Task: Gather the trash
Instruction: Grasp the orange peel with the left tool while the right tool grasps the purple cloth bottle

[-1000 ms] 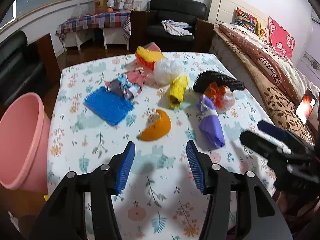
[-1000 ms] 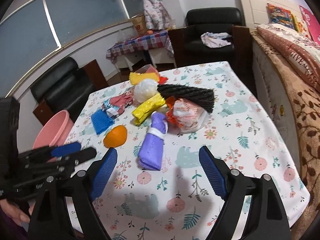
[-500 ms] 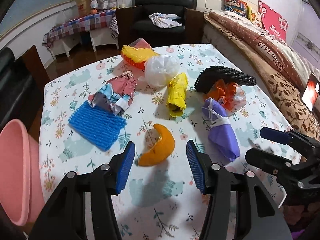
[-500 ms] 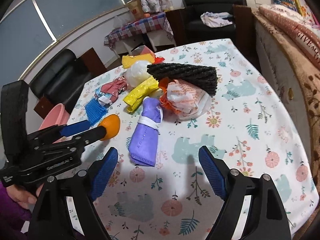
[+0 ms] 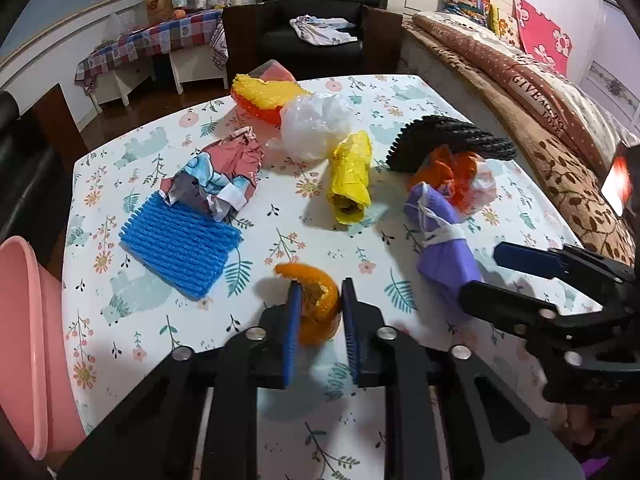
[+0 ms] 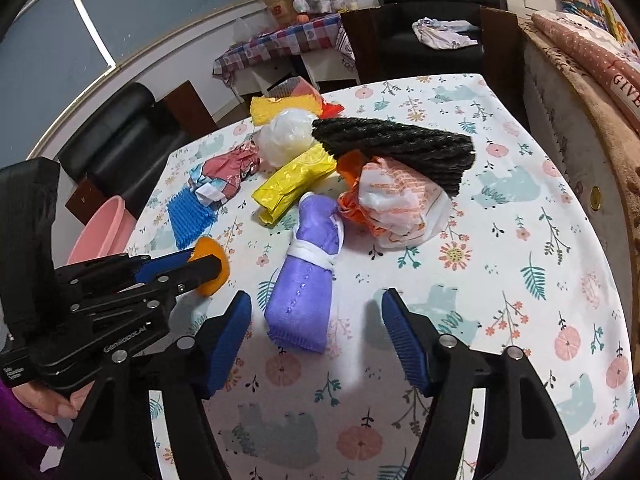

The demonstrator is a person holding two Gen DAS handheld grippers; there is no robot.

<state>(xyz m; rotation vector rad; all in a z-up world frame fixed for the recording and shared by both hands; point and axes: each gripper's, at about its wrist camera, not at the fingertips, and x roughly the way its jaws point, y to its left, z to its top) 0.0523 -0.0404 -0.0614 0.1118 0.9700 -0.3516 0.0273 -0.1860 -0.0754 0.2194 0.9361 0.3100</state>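
Observation:
On the floral tablecloth (image 5: 160, 320) lies a curved orange peel (image 5: 316, 314). My left gripper (image 5: 320, 286) has its jaws closing on the peel, and both blue pads touch its sides. The right wrist view also shows the peel (image 6: 214, 280) held in the left gripper (image 6: 206, 260). A purple cloth bundle tied with a white band (image 6: 304, 280) lies between the pads of my right gripper (image 6: 316, 294). Its jaws are closing, but the pads still stand apart from the bundle. The left wrist view shows the right gripper (image 5: 480, 270) over the bundle (image 5: 440, 248).
Farther back lie a blue foam net (image 5: 180, 244), a crumpled wrapper (image 5: 224, 172), a yellow bag (image 5: 350, 176), a white plastic bag (image 5: 316, 128), a black foam net (image 5: 452, 144) and an orange-white bag (image 5: 460, 180). A pink bin (image 5: 24, 340) stands off the table's left edge. A bed runs along the right.
My left gripper moved forward and down to the orange peel and closed on it. My right gripper came down around the purple bundle and its jaws narrowed.

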